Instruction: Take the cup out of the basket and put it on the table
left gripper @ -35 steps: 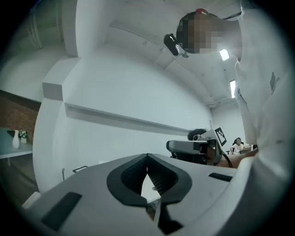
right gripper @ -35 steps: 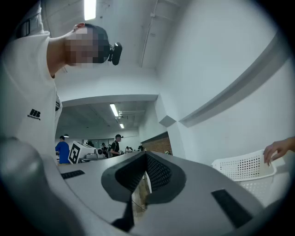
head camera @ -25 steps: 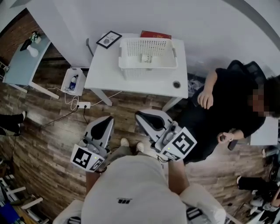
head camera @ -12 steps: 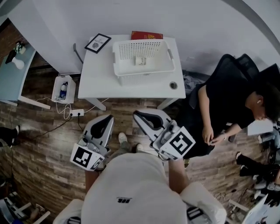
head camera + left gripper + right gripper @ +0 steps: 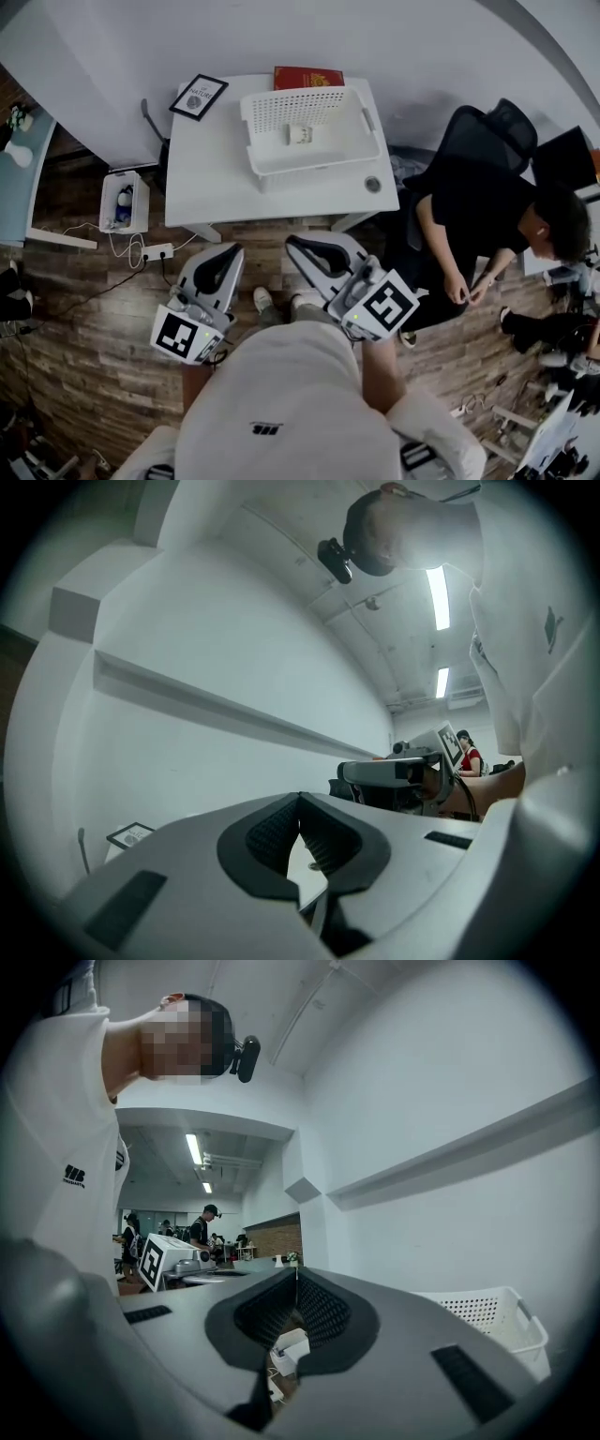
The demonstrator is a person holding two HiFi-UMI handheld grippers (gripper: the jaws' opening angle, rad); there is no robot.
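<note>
Left gripper point(image 5: 223, 259) and right gripper point(image 5: 302, 247) pinched together, empty, short of the table point(image 5: 211, 178); cup point(image 5: 300, 134) in basket point(image 5: 309, 169) at far edge.

Looks along the left gripper point(image 5: 300, 801), jaws pressed together at the tips. Faces a white wall, with a framed picture point(image 5: 131, 834) low left and the right gripper point(image 5: 389, 772) level at right.

- The head view looks steeply down from above the person point(image 5: 291, 412). The left gripper point(image 5: 225, 255) and right gripper point(image 5: 298, 249) are close below, and the table point(image 5: 202, 178) and basket point(image 5: 319, 171) lie farther ahead.
- The left gripper view faces level along its jaws toward the wall point(image 5: 234, 667), with the right gripper at its right.
- The right gripper view is likewise level and shares the basket with the head view.
</note>
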